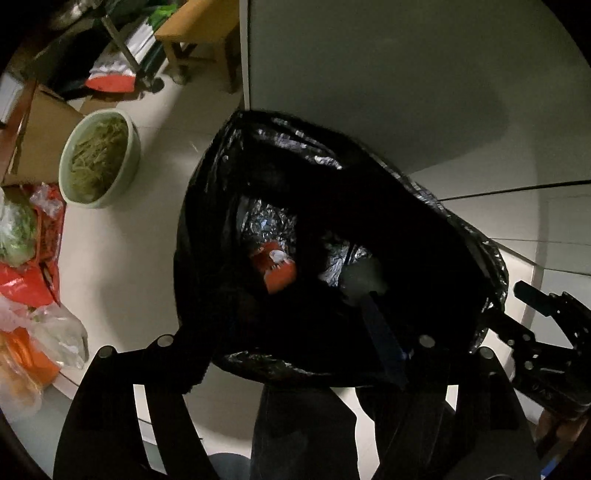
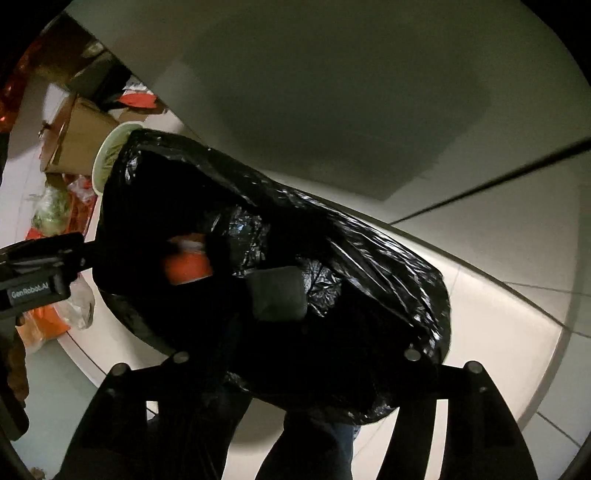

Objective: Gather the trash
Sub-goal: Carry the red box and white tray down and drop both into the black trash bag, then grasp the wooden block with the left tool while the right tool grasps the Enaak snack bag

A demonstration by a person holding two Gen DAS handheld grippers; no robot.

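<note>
I look straight down on a black trash bag [image 1: 332, 177] that stands on the pale tiled floor [image 1: 122, 266] with its mouth wide open. Its plastic is thin, glossy and crinkled, with bright glints along the rolled rim. Inside it I see an orange and white wrapper [image 1: 275, 269], some silvery crumpled foil [image 1: 269, 221] and a dull grey pad-like piece [image 1: 364, 280]; the rest of the inside is too dark to tell.

My left gripper [image 1: 299, 354] hangs over the near rim of the bag, jaws apart and clamped on nothing that I can see. My right gripper [image 2: 295, 363] hangs over the bag from the other side, jaws also apart, with the bag's folds between them; whether its pads touch the plastic I cannot tell. In the right wrist view the body of the left gripper carries a small label that reads "GenRobot.AI" [image 2: 29, 294].

On the floor to the left of the bag sits a pale green bowl [image 1: 99, 158] full of shredded greenish food, with a cardboard box [image 1: 44, 136] beside it and a heap of red and clear plastic bags [image 1: 37, 258] nearer to me. A wooden stool [image 1: 199, 33] stands further off.
</note>
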